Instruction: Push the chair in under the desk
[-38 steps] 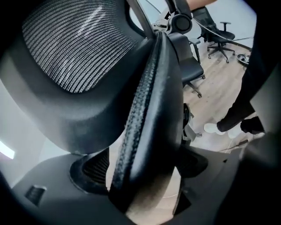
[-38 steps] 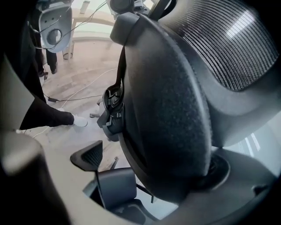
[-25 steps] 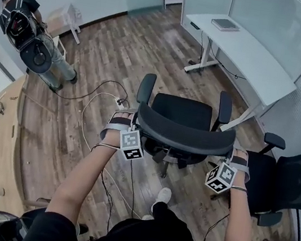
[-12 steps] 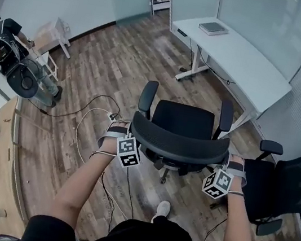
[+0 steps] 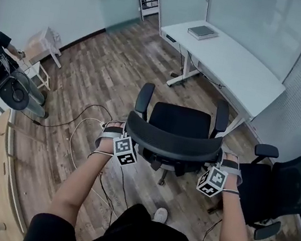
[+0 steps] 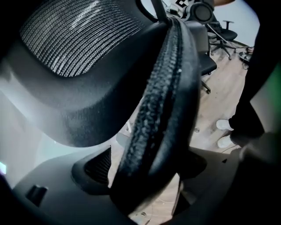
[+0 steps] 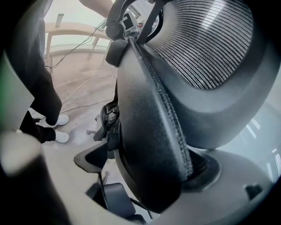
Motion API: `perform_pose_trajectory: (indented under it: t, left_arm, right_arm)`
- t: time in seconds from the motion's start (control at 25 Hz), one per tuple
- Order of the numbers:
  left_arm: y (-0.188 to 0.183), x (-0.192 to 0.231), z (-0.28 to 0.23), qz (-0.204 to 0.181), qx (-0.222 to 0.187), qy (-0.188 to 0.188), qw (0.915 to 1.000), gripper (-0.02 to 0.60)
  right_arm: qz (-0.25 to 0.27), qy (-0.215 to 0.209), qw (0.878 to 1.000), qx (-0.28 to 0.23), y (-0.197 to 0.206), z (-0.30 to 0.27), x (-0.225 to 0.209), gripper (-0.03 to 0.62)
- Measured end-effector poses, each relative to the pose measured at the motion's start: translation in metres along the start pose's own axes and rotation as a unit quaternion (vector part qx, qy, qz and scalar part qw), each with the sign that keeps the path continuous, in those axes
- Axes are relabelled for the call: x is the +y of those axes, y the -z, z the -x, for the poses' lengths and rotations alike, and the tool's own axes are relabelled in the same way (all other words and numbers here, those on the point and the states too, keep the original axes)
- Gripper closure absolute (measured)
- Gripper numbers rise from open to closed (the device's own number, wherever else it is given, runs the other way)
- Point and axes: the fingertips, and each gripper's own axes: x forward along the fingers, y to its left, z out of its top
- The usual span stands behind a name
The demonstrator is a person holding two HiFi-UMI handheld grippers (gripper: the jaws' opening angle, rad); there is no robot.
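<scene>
Two grippers engaged | head view: chair (image 5: pixel 179 119) is seen well apart from desk (image 5: pixel 231 62), seat facing it; push judged barely begun, nearly all travel left | left gripper view: left gripper (image 6: pixel 151 171) is clamped on the chair's backrest rim, wedged between both jaws | right gripper view: right gripper (image 7: pixel 151 171) is clamped likewise on the opposite rim

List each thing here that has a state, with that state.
chair, short of the desk, backrest gripped at both ends
left claw, shut on the chair's backrest
right claw, shut on the chair's backrest
desk, chair not yet under it
book, closed, flat on the desk
</scene>
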Motion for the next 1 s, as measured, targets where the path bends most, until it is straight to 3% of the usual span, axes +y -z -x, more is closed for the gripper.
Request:
perform_pose_trajectory:
  t: [0.24, 0.84, 1.0]
  left_arm:
    - [0.001, 0.041, -0.034, -0.004, -0.008, -0.020, 0.9998, 0.138]
    - [-0.008, 0.135, -0.122, -0.035, -0.060, -0.009, 0.9975, 0.138]
    - [-0.022, 0.158, -0.149, -0.043, -0.075, -0.007, 0.9963, 0.138]
  right_arm:
    - [-0.019, 0.010, 1.000, 0.016, -0.012, -0.021, -0.018, 0.075]
    - [-0.064, 0.022, 0.996, 0.064, -0.034, -0.091, -0.074, 0.075]
    - [-0.079, 0.042, 0.994, 0.067, -0.029, -0.111, -0.094, 0.075]
